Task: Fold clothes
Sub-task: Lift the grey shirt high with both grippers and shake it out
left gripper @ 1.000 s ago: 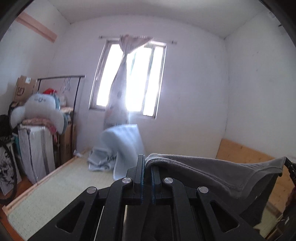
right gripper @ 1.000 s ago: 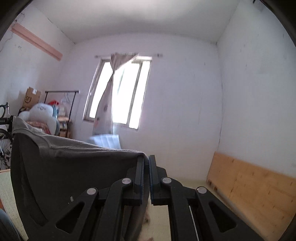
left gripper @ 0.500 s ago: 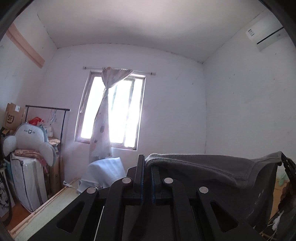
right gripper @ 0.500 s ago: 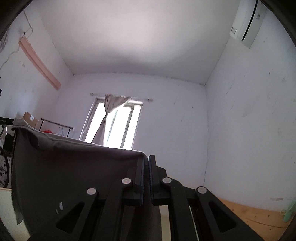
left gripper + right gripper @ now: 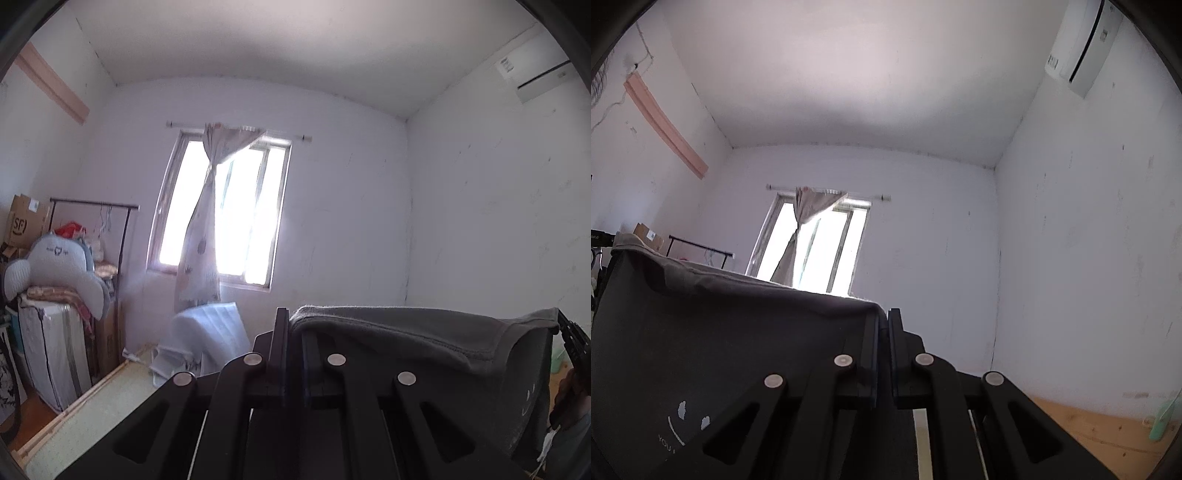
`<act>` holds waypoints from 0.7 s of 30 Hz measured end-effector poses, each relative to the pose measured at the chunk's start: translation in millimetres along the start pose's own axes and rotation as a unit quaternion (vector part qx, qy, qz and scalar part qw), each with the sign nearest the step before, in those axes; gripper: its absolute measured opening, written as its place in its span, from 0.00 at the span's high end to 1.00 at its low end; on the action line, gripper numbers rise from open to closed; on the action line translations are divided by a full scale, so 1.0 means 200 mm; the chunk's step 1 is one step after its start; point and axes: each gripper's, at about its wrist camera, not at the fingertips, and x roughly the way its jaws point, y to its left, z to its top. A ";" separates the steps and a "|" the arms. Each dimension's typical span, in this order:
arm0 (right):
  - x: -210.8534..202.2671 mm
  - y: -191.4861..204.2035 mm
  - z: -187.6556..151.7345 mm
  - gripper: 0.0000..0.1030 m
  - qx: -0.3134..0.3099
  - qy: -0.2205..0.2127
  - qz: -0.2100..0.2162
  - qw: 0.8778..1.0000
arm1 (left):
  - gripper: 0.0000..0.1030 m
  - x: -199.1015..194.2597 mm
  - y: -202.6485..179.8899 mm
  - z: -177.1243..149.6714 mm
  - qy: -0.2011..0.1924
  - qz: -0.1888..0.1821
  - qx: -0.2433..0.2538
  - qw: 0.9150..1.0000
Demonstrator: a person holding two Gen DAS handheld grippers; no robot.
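Note:
A grey garment (image 5: 424, 339) hangs stretched in the air between both grippers. My left gripper (image 5: 293, 325) is shut on one top corner, and the cloth runs right to the other gripper (image 5: 570, 336), seen at the frame's right edge. In the right wrist view my right gripper (image 5: 882, 321) is shut on the other top corner, and the grey garment (image 5: 720, 325) spreads left and hangs down, with a small white smiley print low on it. The garment's lower part is hidden below both views.
A window (image 5: 221, 218) with a tied curtain is straight ahead. A clothes rack (image 5: 92, 206), boxes and a plush toy (image 5: 51, 266) stand at the left wall, with folded white bedding (image 5: 207, 332) on the mat. A wooden board (image 5: 1089, 428) leans low right. An air conditioner (image 5: 1078, 48) hangs high right.
Both grippers have risen with the garment. The views tilted from the floor mat and board up to the walls and ceiling. The cloth stays stretched between them.

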 end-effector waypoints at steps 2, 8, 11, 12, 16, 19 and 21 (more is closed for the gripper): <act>0.09 -0.01 -0.08 0.97 0.007 0.020 0.004 1.000 | 0.95 0.12 0.05 -0.05 0.019 0.003 -0.006 1.000; 0.43 0.04 -0.37 0.97 0.018 0.077 0.011 0.997 | 0.95 0.52 0.15 -0.24 0.082 0.031 -0.010 0.996; 0.61 0.07 -0.53 0.97 0.011 0.110 0.007 0.994 | 0.95 0.75 0.21 -0.37 0.122 0.043 -0.019 0.991; 0.67 0.08 -0.59 0.97 0.012 0.122 0.007 0.992 | 0.95 0.83 0.23 -0.42 0.136 0.048 -0.022 0.989; 0.93 0.11 -0.83 0.97 0.018 0.169 0.012 0.985 | 0.95 1.14 0.33 -0.64 0.189 0.070 -0.031 0.979; 1.12 0.15 -1.03 0.97 0.022 0.204 0.017 0.979 | 0.95 1.37 0.39 -0.79 0.218 0.090 -0.024 0.971; 1.26 0.18 -1.18 0.97 0.022 0.232 0.020 0.972 | 0.95 1.52 0.45 -0.90 0.240 0.101 -0.026 0.965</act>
